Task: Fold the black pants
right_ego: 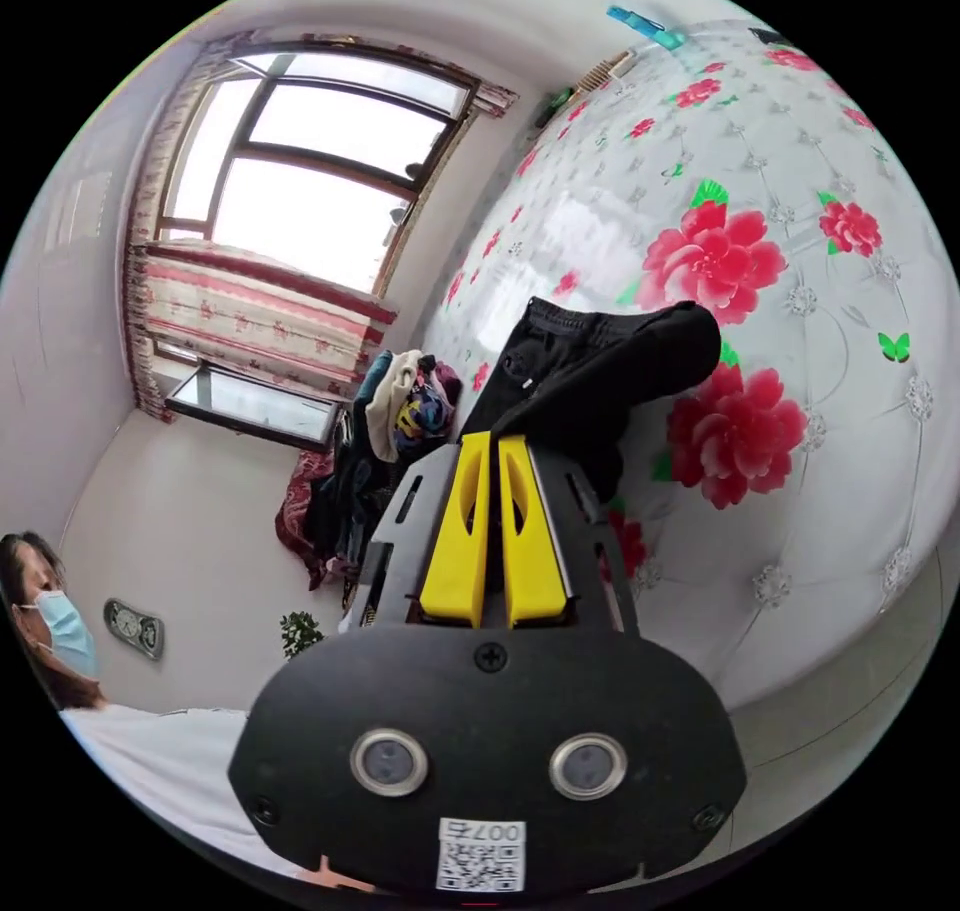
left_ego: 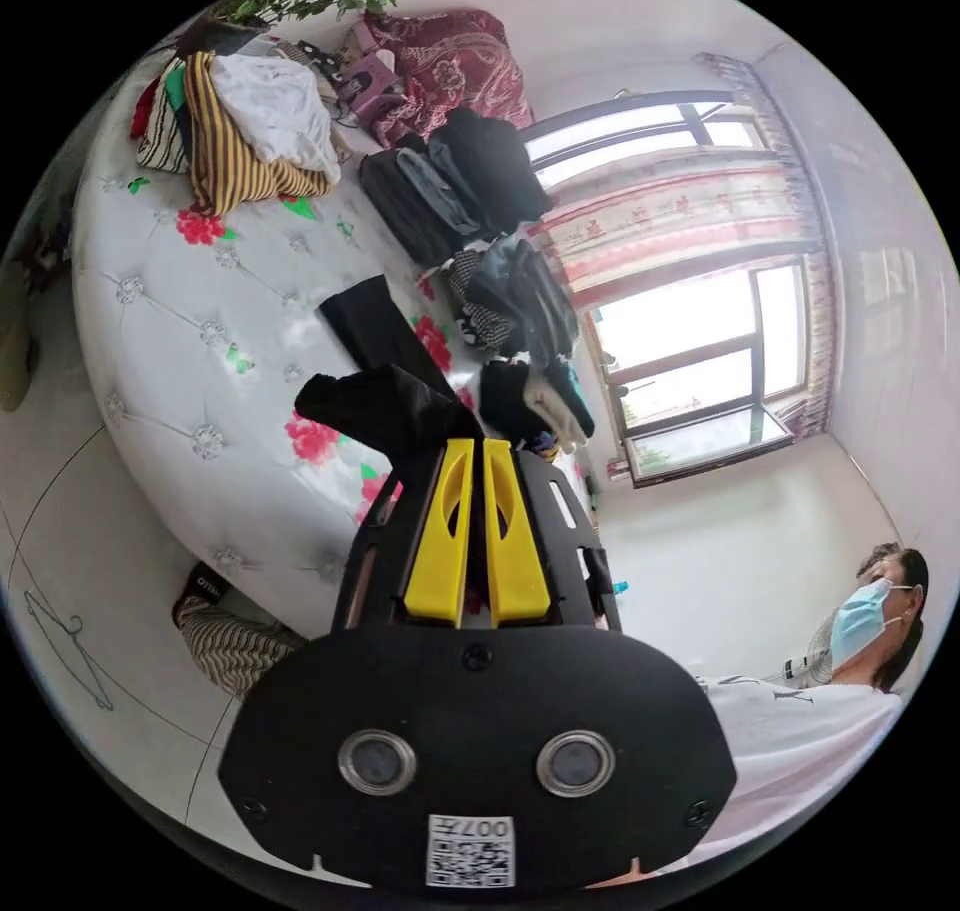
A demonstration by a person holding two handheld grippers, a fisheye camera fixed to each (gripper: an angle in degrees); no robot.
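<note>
Between both sets of closed yellow jaws sat the black pants point(left_ego: 385, 401), left gripper point(left_ego: 476, 443) and right gripper point(right_ego: 490, 438) pinching them above the bed point(right_ego: 850, 431), apparently ready to fold.

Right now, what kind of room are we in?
Most likely a bedroom at home: a bed with a flowered quilted cover, piles of clothes stacked on it, and a curtained window. Both tongs grip the black pants.

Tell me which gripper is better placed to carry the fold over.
Probably the right gripper: its fingers pinch the black pants near the waistband. The left gripper pinches a lifted edge too.
</note>
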